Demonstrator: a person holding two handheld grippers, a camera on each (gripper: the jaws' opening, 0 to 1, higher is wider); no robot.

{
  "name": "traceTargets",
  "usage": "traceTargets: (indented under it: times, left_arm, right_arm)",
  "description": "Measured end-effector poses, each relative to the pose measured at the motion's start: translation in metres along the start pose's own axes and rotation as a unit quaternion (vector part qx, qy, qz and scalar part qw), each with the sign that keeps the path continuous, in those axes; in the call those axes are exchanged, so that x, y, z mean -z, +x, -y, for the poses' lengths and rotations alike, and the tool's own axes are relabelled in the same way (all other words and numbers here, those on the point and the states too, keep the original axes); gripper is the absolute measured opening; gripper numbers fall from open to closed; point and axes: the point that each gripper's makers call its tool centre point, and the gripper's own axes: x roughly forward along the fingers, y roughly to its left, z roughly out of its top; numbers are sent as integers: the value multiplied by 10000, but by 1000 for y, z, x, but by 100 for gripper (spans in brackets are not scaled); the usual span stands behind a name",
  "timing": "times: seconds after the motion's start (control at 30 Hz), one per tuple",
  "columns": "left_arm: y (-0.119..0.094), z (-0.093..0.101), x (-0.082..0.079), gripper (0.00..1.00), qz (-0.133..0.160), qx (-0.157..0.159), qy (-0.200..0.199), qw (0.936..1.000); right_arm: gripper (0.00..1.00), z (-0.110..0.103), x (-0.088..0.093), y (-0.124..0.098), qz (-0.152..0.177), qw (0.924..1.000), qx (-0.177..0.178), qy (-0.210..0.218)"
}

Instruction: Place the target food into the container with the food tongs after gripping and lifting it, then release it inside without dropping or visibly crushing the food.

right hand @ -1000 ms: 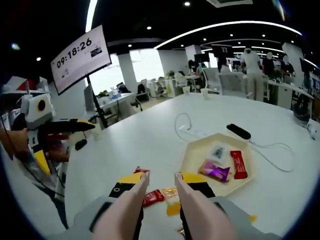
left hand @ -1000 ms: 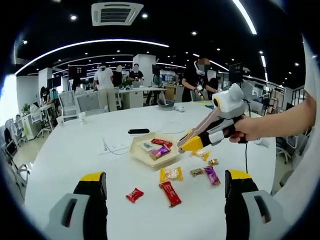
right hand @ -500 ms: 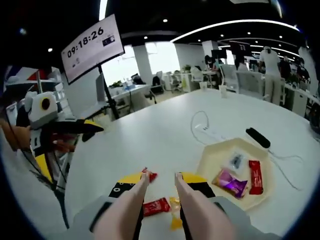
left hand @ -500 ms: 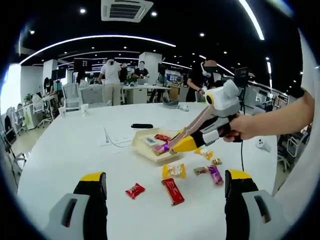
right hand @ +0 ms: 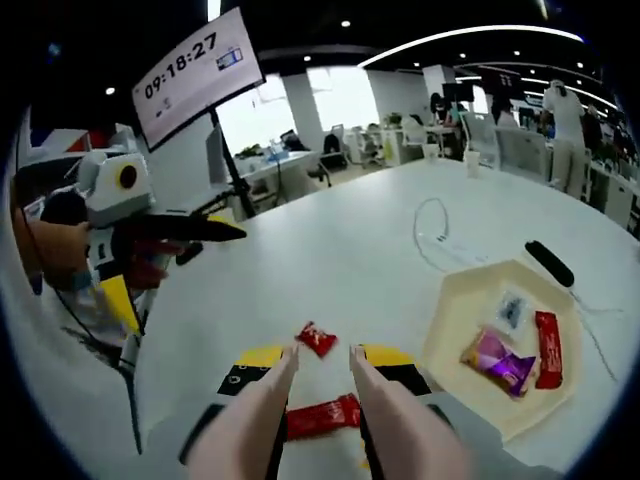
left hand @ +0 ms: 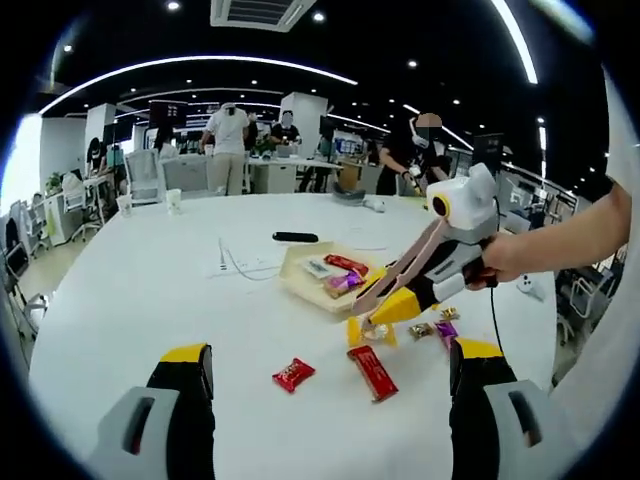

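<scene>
The right gripper (left hand: 368, 322), its pink food tongs narrow and empty, hangs over a yellow-wrapped snack (left hand: 372, 329) at centre right beside the tray (left hand: 300, 281). Off-centre closure may flick or crush it. The left gripper (left hand: 325, 375) stands wide, empty.

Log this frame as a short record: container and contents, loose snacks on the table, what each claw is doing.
container: pale yellow hexagonal tray on the white table
in tray: purple packet, red bar, small clear packet
loose on table: long red bar, small red packet, yellow packet
right claw: carries tan food tongs, tips down at the yellow packet beside the tray
left claw: open, nothing between its jaws
background: people at desks, clock screen on a stand
</scene>
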Motion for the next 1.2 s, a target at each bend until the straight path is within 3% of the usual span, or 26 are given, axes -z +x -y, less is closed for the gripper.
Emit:
traceTargets:
  times: [0.33,0.63,1.2]
  left_arm:
    - [-2,-8,-4,99,20,-78,-192,9998]
    - [-7,-6,-1,99,-53,19,-115,9999]
    - [-12,-11,5,99,-13,80,-140,9999]
  right_arm:
    - [27,-11,-5,23,51,9997,-182,-135]
    - [27,-13,-4,34,55,9996,-228,-158]
    - [27,-11,6,54,-252,9978,-374,-481]
